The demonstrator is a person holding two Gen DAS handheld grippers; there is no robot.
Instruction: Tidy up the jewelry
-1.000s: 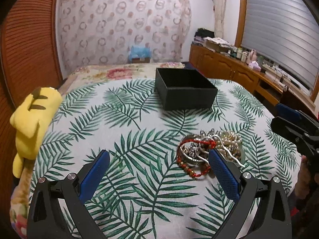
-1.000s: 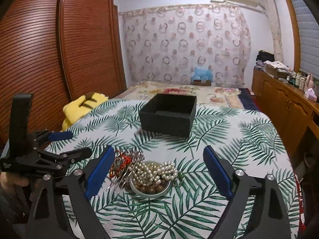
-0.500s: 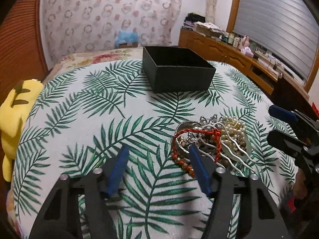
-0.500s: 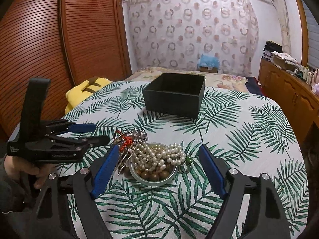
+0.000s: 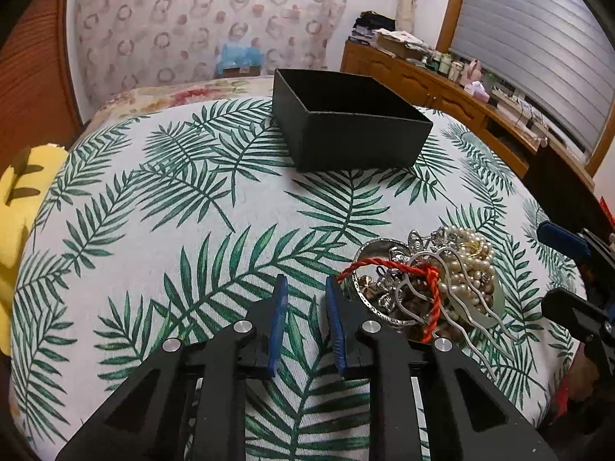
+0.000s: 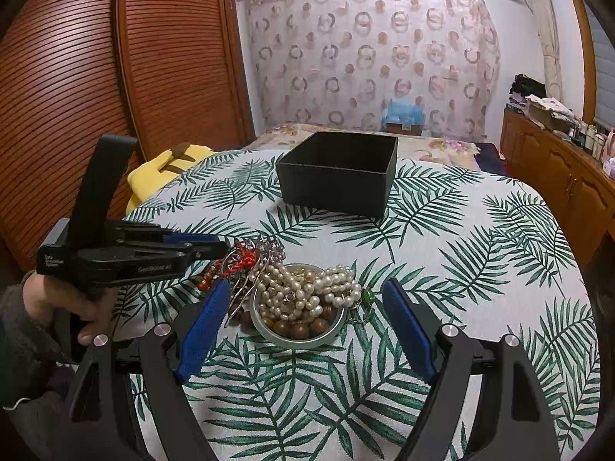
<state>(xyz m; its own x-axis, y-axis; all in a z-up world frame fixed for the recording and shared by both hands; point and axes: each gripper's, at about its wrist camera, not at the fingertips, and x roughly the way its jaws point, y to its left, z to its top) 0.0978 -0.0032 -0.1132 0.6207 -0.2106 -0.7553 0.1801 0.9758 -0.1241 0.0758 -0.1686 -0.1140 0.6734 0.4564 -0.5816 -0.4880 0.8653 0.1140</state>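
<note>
A small metal bowl [image 6: 300, 340] heaped with jewelry sits on the palm-leaf cloth: pearl strands [image 6: 307, 286], brown beads, a red cord bracelet [image 5: 419, 274] and a silver hair fork [image 5: 453, 292]. An open black box [image 5: 346, 134] stands behind it, also in the right wrist view [image 6: 338, 176]. My left gripper [image 5: 305, 292] has its jaws nearly closed with a narrow gap and nothing between them, just left of the bowl. It also shows in the right wrist view [image 6: 215, 246]. My right gripper [image 6: 303, 307] is open, its fingers on either side of the bowl.
A yellow plush toy [image 5: 15, 207] lies at the table's left edge. A wooden sideboard [image 5: 442, 88] with clutter runs along the right wall. A wooden slatted wardrobe [image 6: 96, 77] stands on the left. A bed with floral cover [image 6: 423, 146] is behind the table.
My left gripper's jaws have closed from wide open to a narrow gap and moved toward the bowl's left side. My right gripper has moved closer to the bowl, still open.
</note>
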